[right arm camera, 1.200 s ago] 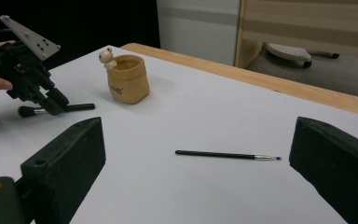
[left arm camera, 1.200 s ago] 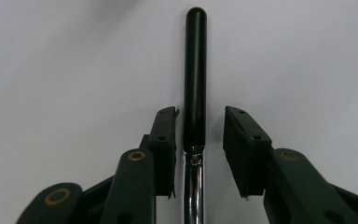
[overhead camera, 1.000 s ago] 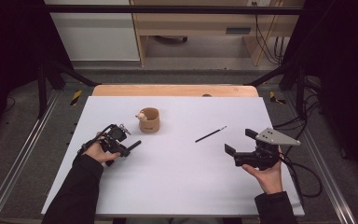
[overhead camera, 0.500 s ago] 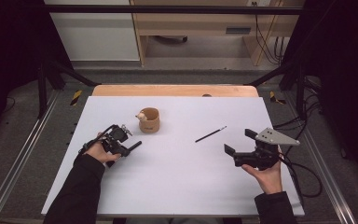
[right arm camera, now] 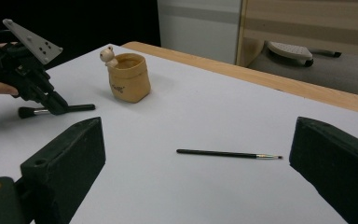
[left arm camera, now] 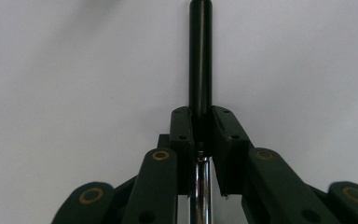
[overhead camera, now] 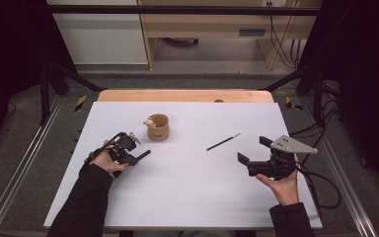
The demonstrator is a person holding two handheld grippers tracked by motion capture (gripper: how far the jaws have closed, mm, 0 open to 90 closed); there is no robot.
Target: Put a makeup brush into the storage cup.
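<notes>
Now the left gripper (overhead camera: pixel 134 157) has just been closing and pinches the thick brush (left arm camera: pixel 200 56) low on the table (overhead camera: pixel 187 197), probably to lift it toward the cup (overhead camera: pixel 158 127); the right gripper (overhead camera: pixel 253 153) waits with jaws spread. It faces the thin brush (right arm camera: pixel 228 153).

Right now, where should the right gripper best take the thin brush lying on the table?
Probably the middle of the thin brush: it lies flat, apart from the pouch, so the open right gripper could come from above, jaws across its shaft.

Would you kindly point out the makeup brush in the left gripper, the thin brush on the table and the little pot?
makeup brush (left arm camera: pixel 200 56), left gripper view, black handle.
thin brush (right arm camera: pixel 219 153), right gripper view, mid-handle.
pot (overhead camera: pixel 159 129), high view, front wall.
</notes>
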